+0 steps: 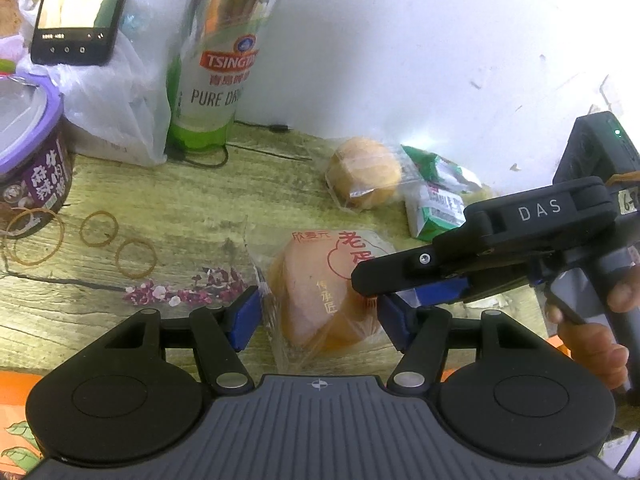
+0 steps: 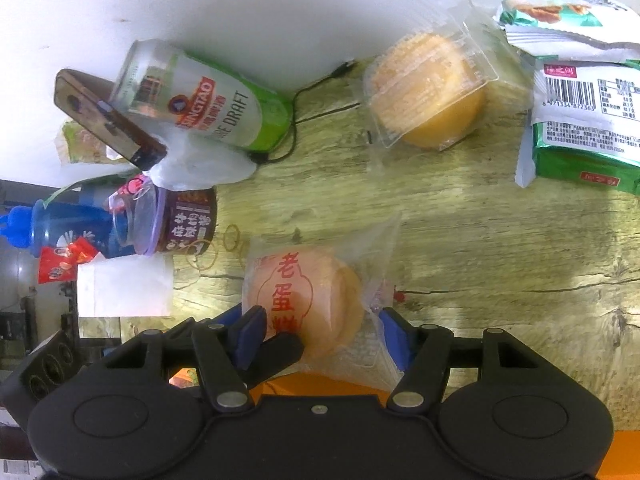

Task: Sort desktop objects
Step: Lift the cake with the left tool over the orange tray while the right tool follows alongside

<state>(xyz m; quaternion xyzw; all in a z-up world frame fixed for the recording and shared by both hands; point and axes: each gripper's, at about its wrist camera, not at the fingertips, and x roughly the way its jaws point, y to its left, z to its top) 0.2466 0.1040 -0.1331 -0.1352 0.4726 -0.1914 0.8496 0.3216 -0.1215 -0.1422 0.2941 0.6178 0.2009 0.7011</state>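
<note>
A wrapped round cake (image 1: 316, 300) with red characters on its clear wrapper sits between the blue pads of my left gripper (image 1: 319, 322), which press on its two sides. My right gripper (image 1: 372, 292), in a person's hand, comes in from the right and pinches the same cake. In the right wrist view the cake (image 2: 304, 300) lies between the right gripper (image 2: 320, 334) pads, and the left gripper (image 2: 276, 340) crosses in at the lower left. The cake hangs over the wooden table's (image 2: 480, 248) near edge, slightly raised.
Against the white wall stand a beer can (image 1: 216, 64), a propped phone (image 1: 80, 8), a white plastic bag (image 1: 116, 112) and a purple-lidded tub (image 1: 32, 152). Rubber bands (image 1: 136, 258) lie at the left. A second wrapped cake (image 2: 428, 92) and green snack packets (image 2: 580, 120) lie at the far right.
</note>
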